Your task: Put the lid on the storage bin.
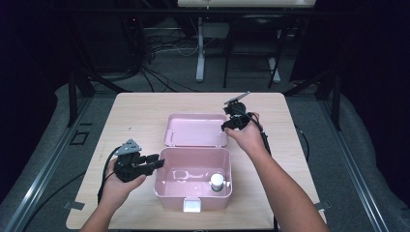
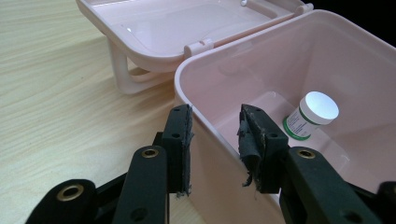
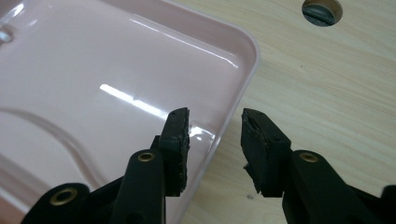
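High view, nearest edge first: two forearms come in from the bottom of the light wooden table [image 1: 140,108]. The left gripper [image 1: 157,162] sits at the left wall of an open pink box [image 1: 192,193]. In the left gripper view its jaws stand apart astride that wall, one pad outside and one inside, and whether either pad presses on the plastic cannot be told. Inside the box, in its near right corner, a small white-capped bottle [image 1: 217,182] with a green-edged label stands upright; the left gripper view shows it [image 2: 312,115] beyond the inner jaw, its base cut off by that jaw. A white latch [image 1: 192,206] sits on the front wall of the box. Behind the box its lid [image 1: 196,130] lies flung back, hollow side up, still joined at the hinge. The right gripper [image 1: 226,126] hovers at the right rim of the lid; in the right gripper view the jaws are apart with the rim [image 3: 233,107] between them, one jaw over the lid and one over the wood, no pad seen pressing. A round hole [image 3: 322,10] in the tabletop lies beyond, cut by the frame. Past the table, cables, a white table leg and a dark chair stand in dim light, hard to make out.
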`<action>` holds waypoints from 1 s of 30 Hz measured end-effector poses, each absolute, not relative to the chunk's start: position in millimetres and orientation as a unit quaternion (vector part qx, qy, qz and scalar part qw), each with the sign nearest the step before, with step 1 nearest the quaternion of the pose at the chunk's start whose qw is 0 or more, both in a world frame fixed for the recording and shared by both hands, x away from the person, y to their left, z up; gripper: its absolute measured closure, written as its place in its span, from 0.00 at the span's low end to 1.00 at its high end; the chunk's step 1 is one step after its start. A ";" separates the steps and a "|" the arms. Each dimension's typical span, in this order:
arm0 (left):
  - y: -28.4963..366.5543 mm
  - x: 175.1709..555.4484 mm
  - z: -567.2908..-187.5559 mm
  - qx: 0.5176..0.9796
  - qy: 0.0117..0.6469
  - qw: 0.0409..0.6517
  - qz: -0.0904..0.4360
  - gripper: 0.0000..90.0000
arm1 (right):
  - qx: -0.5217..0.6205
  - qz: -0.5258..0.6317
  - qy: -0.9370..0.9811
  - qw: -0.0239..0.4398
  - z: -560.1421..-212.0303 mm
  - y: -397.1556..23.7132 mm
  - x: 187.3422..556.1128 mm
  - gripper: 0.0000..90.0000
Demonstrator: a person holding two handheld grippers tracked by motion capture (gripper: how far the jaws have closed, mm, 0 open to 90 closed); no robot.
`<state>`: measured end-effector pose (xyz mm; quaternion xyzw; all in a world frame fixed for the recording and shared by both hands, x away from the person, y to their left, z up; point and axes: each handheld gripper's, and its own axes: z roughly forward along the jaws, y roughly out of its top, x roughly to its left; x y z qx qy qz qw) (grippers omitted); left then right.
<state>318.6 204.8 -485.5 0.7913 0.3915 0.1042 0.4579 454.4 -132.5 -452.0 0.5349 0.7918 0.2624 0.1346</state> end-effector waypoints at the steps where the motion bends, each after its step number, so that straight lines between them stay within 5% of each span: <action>1: 204.8 318.6 -485.5 0.791 0.391 0.458 0.104 0.72 | 0.536 0.261 0.791 0.135 -452.8 -132.7 456.1 0.70; 30: 204.8 318.4 -485.8 0.791 0.391 0.459 0.105 0.72 | 0.612 0.246 0.745 0.101 -471.3 -131.5 484.9 0.86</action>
